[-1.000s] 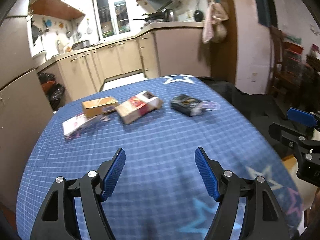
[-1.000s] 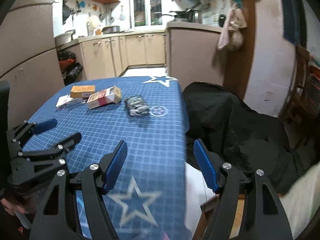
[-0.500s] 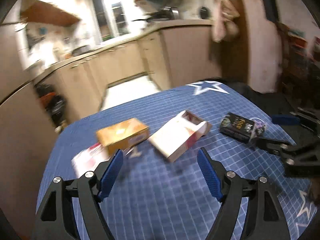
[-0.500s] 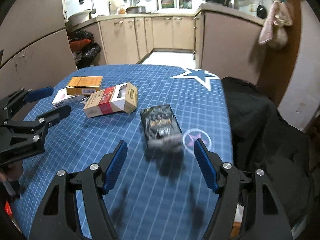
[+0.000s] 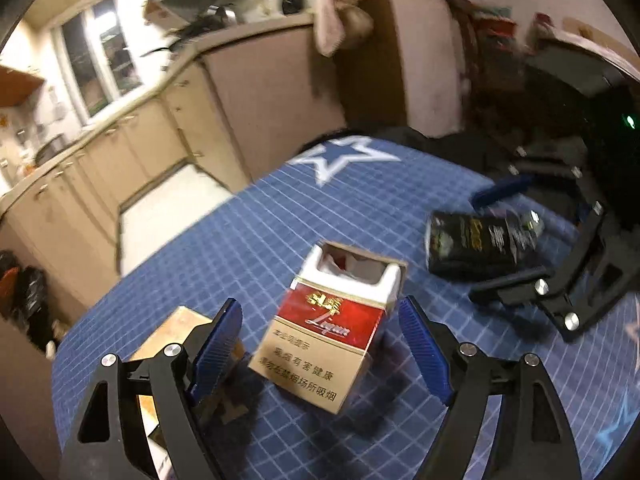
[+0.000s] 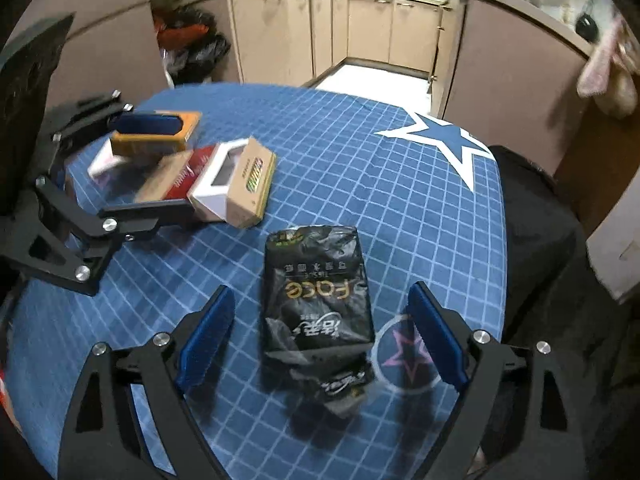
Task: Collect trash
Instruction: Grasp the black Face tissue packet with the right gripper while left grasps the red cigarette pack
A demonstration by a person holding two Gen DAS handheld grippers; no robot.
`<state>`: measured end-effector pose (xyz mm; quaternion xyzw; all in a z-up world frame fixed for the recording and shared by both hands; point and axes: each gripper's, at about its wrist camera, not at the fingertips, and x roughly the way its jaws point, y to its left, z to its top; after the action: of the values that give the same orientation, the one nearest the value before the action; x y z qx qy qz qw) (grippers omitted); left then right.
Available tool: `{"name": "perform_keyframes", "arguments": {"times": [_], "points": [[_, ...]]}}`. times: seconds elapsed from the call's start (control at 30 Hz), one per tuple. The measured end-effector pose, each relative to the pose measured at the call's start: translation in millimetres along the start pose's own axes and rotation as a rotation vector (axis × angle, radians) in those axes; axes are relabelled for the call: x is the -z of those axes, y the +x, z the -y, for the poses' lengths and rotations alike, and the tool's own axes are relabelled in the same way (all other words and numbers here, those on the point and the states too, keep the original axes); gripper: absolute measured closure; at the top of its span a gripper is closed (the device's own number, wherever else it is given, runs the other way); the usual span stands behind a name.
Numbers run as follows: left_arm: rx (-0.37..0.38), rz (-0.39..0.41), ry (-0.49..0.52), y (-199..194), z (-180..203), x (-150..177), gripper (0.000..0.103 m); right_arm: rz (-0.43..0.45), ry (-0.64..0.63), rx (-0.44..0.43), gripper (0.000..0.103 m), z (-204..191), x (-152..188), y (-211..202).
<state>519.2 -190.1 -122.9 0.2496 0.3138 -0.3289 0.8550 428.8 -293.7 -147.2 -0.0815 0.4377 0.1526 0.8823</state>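
An empty red and white cigarette pack (image 5: 332, 332) lies open on the blue checked tablecloth (image 5: 288, 216). My left gripper (image 5: 320, 344) is open with a finger on each side of it, not touching. A crumpled black tissue packet (image 6: 316, 304) lies between the open fingers of my right gripper (image 6: 320, 332). That packet also shows in the left wrist view (image 5: 480, 244). The cigarette pack shows in the right wrist view (image 6: 216, 180), with an orange box (image 6: 160, 136) behind it.
The orange box (image 5: 172, 336) sits just left of my left gripper, over a pink and white flat pack (image 6: 104, 164). A black cloth-covered chair (image 6: 560, 280) stands at the table's right edge. Kitchen cabinets (image 6: 340, 28) and black rubbish bags (image 6: 192, 48) lie beyond.
Both grippers have moved forward over the table. The left now straddles the cigarette pack and the right straddles the black tissue packet. Both stay open.
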Motion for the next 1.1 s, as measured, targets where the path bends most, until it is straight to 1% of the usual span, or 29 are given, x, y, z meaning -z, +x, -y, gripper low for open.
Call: {"name": "perform_keyframes", "arguments": {"times": [0.07, 0.1, 0.13, 0.17, 0.2, 0.27, 0.3, 0.33, 0.4, 0.5, 0.73, 0.8, 0.87, 0.9, 1.1], "points": [[0.006, -0.021, 0.032, 10, -1, 2, 0.022, -0.004, -0.011, -0.011, 0.018, 1, -2, 2], [0.021, -0.039, 0.04, 15, -2, 3, 0.022, -0.003, -0.017, -0.008, 0.018, 2, -4, 3], [0.026, -0.045, 0.042, 18, -2, 3, 0.022, -0.003, -0.022, -0.011, 0.02, 2, -5, 4], [0.027, -0.049, 0.046, 21, -2, 4, 0.022, -0.002, -0.02, -0.032, 0.023, 2, -7, 5], [0.03, -0.043, 0.041, 22, -2, 5, 0.022, 0.004, -0.014, -0.037, 0.028, 2, -7, 6], [0.049, -0.05, 0.02, 22, -3, 6, 0.027, 0.011, -0.009, -0.04, 0.038, 3, -8, 5], [0.065, -0.052, 0.009, 21, -3, 7, 0.031, 0.016, -0.005, -0.041, 0.046, 3, -7, 5], [0.057, -0.052, 0.007, 19, -1, 8, 0.032, 0.019, -0.001, -0.039, 0.053, 3, -7, 3], [0.051, -0.043, 0.017, 13, 4, 12, 0.035, 0.026, 0.01, -0.037, 0.059, 3, -4, 0], [0.046, -0.037, 0.002, 3, 12, 16, 0.039, 0.028, 0.013, -0.024, 0.06, -3, 3, -6], [-0.026, 0.0, -0.125, -42, 29, 30, 0.041, 0.044, 0.035, -0.044, 0.062, -17, 23, -23], [-0.059, 0.007, -0.17, -58, 35, 36, 0.042, 0.049, 0.044, -0.044, 0.062, -24, 31, -30], [-0.11, 0.01, -0.189, -71, 43, 41, 0.042, 0.057, 0.054, -0.047, 0.062, -34, 39, -39], [-0.122, 0.014, -0.194, -76, 47, 43, 0.043, 0.06, 0.057, -0.049, 0.062, -37, 43, -42], [-0.132, 0.092, -0.277, -130, 73, 61, 0.046, 0.095, 0.09, -0.063, 0.062, -72, 79, -80]]}}
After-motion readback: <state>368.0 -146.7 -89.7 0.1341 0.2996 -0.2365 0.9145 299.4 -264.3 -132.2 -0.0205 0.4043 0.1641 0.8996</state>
